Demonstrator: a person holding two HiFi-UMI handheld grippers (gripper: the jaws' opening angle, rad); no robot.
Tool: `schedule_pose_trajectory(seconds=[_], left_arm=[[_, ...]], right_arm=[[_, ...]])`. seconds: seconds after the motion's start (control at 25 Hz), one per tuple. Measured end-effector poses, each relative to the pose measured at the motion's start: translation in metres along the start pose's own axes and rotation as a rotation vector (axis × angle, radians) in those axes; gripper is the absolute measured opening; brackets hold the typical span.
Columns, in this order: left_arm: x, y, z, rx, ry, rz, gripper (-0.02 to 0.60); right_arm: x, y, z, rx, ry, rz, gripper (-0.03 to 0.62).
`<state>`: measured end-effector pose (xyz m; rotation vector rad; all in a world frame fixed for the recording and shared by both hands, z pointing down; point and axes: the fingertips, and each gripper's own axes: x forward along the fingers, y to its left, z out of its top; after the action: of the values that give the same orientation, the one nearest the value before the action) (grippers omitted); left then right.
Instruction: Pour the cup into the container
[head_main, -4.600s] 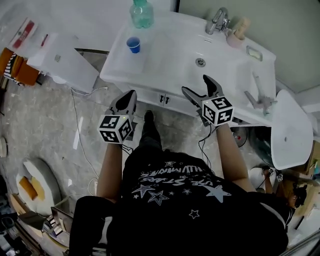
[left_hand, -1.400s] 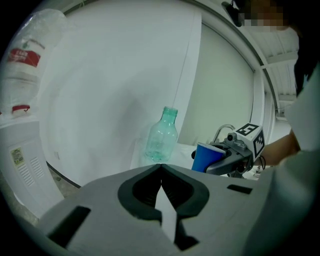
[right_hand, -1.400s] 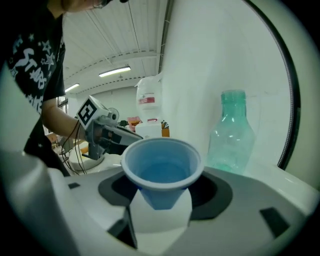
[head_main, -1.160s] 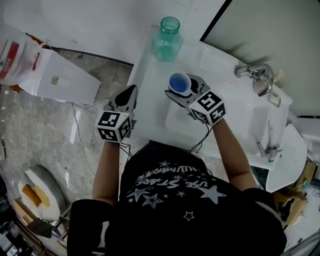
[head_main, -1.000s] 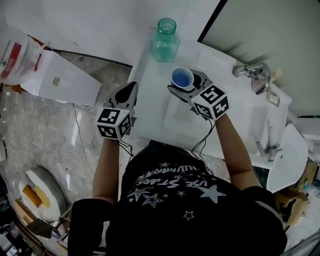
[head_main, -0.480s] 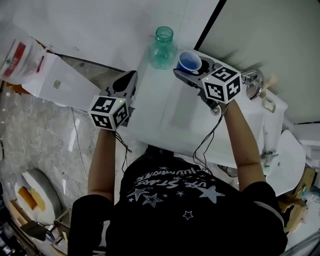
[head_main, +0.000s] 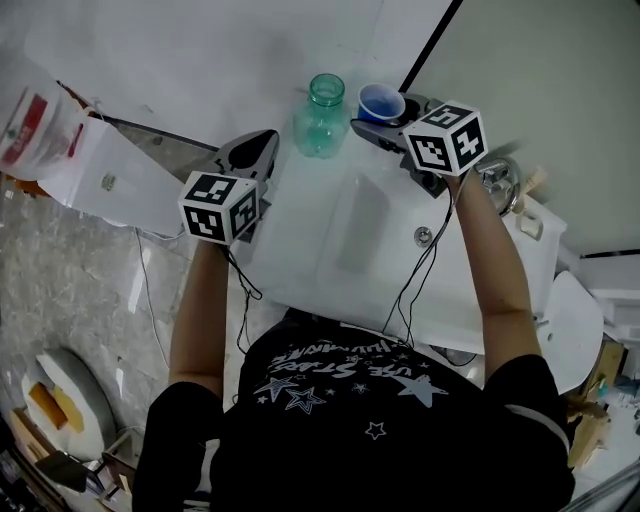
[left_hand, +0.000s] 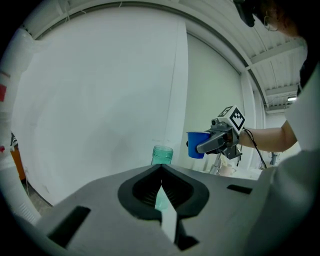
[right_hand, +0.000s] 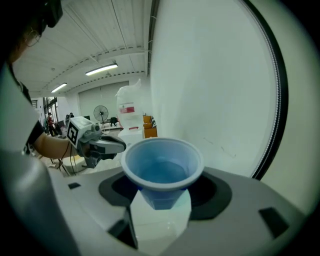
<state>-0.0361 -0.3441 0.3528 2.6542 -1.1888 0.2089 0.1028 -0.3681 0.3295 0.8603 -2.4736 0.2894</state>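
Cup (head_main: 381, 101), blue, part-filled and upright, has been lifted off the bench (head_main: 300, 255) and is now raised just right of the container (head_main: 322, 108), clamped in the right gripper (head_main: 383, 118); tilting is the likely next step. Left gripper (head_main: 266, 142), jaws together, hovers left of the container. White sink bench, plain white wall (head_main: 200, 60) behind

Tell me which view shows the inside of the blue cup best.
The right gripper view: the blue cup fills the middle, clamped in the right tool, and you look straight into it. The head view shows the cup small from above. The left gripper view shows only its outer side, far off.
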Motion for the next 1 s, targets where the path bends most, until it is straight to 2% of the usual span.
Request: schedule_pose_trajectory(seconds=[0.32, 0.44, 0.72, 1.0], left_arm=[[0.025, 0.017, 0.005, -0.002, 0.002, -0.013, 0.010], [0.033, 0.022, 0.003, -0.003, 0.009, -0.019, 0.010], [0.047, 0.029, -0.002, -0.007, 0.020, -0.033, 0.010], [0.056, 0.031, -0.007, -0.023, 0.022, -0.049, 0.009]], right_arm=[[0.018, -0.025, 0.011, -0.051, 0.059, 0.011, 0.280], [0.025, -0.033, 0.011, -0.086, 0.116, 0.012, 0.282], [0.038, -0.042, -0.001, -0.243, 0.292, 0.005, 0.285], [0.046, -0.050, -0.010, -0.336, 0.386, -0.010, 0.285]])
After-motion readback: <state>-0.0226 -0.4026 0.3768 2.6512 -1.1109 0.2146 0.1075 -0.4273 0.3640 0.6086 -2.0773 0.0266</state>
